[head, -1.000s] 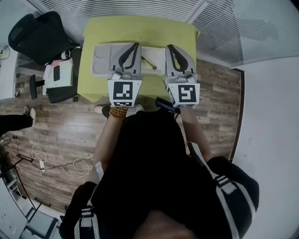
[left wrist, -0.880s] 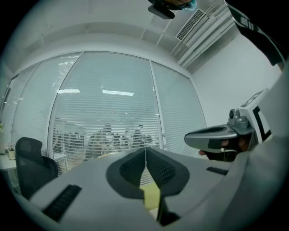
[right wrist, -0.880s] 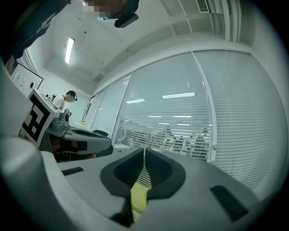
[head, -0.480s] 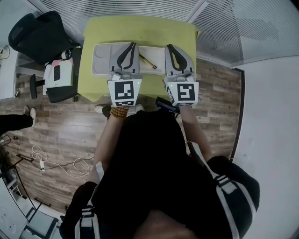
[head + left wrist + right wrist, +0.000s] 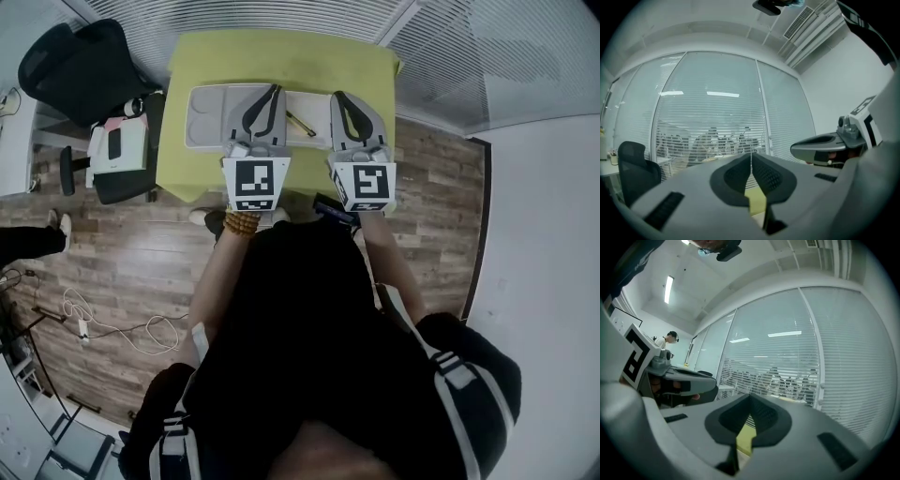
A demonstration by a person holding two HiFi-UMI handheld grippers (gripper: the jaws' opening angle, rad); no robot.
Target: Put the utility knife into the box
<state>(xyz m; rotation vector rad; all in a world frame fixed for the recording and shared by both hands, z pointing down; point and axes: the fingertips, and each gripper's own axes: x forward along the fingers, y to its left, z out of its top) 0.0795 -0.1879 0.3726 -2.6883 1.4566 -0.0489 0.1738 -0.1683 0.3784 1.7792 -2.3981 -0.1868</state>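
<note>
Left gripper (image 5: 751, 157): hovering, jaws pressing together, gripping nothing;
Right gripper (image 5: 750, 398): jaws also meeting, empty;
Utility knife (image 5: 300, 124): lying between both grippers, at twelve o'clock;
Box (image 5: 202, 127): sitting on green table (image 5: 281, 61), at eleven o'clock

The left gripper (image 5: 274, 90) covers the right end of the box (image 5: 204, 117), hiding what lies there. The knife (image 5: 301, 125) is a thin sliver between it and the right gripper (image 5: 338, 95), too small to tell blade from handle. Both grippers hide part of the tabletop's (image 5: 281, 56) near edge. In both gripper views the grippers' own bodies hide box and knife, and only a strip of tabletop shows under the fingers (image 5: 736, 174). Figures (image 5: 717, 138) behind the blinds (image 5: 708, 93) are blurred. A person's leg (image 5: 21, 246) is cut off at the left.
</note>
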